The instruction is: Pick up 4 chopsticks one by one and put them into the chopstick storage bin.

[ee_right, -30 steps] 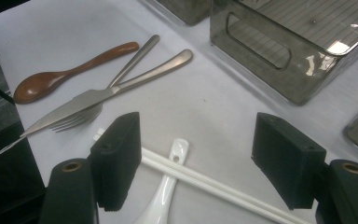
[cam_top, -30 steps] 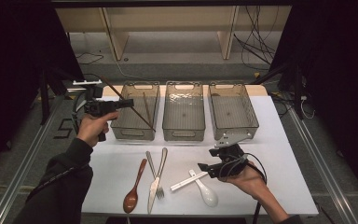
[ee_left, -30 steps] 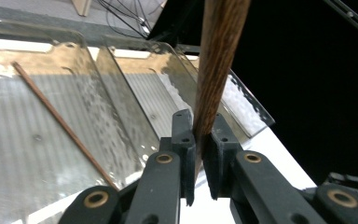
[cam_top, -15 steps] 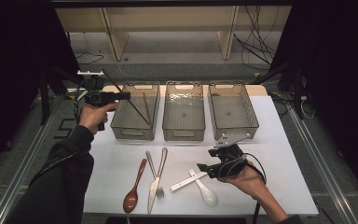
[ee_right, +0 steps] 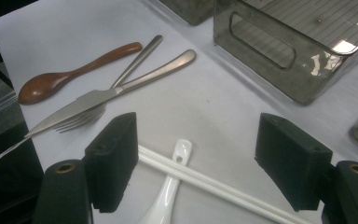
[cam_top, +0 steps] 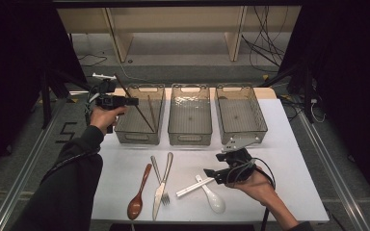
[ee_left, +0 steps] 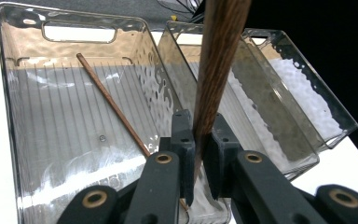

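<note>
My left gripper (cam_top: 131, 101) is at the left rim of the left clear bin (cam_top: 125, 137), shut on a dark wooden chopstick (cam_top: 139, 111) that slants down into the bin. The left gripper view has the same chopstick (ee_left: 219, 60) pinched between the jaws of the gripper (ee_left: 199, 140), with a second chopstick (ee_left: 112, 105) lying on the bin floor. At the table's front, my right gripper (cam_top: 210, 172) is open, just above the table. Its jaws (ee_right: 196, 163) straddle a pair of white chopsticks (ee_right: 214, 184) that lie across a white spoon (ee_right: 168, 196).
A middle bin (cam_top: 189, 137) and a right bin (cam_top: 243, 132) stand beside the left one. A wooden spoon (cam_top: 137, 202), a knife (cam_top: 161, 190) and a fork (cam_top: 155, 168) lie at the front on the white table (cam_top: 289, 159).
The left hand has carried its chopstick a little farther back and toward the left bin. The right gripper has stayed in place over the white chopsticks.
</note>
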`<state>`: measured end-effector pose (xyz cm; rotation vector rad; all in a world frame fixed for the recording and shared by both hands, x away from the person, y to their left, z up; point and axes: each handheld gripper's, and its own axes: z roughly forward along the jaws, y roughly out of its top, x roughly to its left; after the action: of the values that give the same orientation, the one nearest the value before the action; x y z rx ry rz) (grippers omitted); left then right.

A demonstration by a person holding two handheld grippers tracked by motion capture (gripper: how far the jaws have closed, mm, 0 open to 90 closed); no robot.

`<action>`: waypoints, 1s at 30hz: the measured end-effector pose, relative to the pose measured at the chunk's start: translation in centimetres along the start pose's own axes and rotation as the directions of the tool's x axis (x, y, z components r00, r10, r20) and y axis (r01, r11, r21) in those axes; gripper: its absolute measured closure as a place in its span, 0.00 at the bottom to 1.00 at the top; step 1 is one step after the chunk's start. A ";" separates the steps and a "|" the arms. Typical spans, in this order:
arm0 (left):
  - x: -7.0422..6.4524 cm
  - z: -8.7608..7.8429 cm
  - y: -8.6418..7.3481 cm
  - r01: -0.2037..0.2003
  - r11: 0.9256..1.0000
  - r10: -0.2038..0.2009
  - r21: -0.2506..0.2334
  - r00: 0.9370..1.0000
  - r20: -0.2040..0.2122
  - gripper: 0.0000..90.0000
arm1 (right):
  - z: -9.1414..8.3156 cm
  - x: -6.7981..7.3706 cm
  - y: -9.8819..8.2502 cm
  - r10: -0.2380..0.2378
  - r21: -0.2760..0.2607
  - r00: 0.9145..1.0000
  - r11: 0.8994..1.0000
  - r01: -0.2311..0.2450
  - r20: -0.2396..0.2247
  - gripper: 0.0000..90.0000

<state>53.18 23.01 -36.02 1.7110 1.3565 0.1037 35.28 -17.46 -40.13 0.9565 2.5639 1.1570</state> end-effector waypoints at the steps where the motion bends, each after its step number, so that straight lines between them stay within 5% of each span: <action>1: 0.0 0.1 0.0 0.002 1.000 -0.002 0.002 1.000 -0.001 0.91 | 0.0 0.0 0.0 0.000 0.000 1.000 1.000 0.000 0.000 0.34; 17: 0.2 1.4 -1.0 0.015 0.999 -0.016 0.036 1.000 0.015 0.90 | 0.1 0.0 0.1 0.001 0.002 1.000 1.000 -0.001 -0.003 0.34; 30: -0.1 2.6 -0.8 0.000 0.999 0.002 0.047 0.999 -0.038 0.82 | 0.0 0.0 0.1 -0.003 0.000 1.000 1.000 0.003 -0.002 0.34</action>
<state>54.03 21.36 -38.04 1.7571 1.3957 0.1064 35.31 -17.41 -40.10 0.9514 2.5664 1.1576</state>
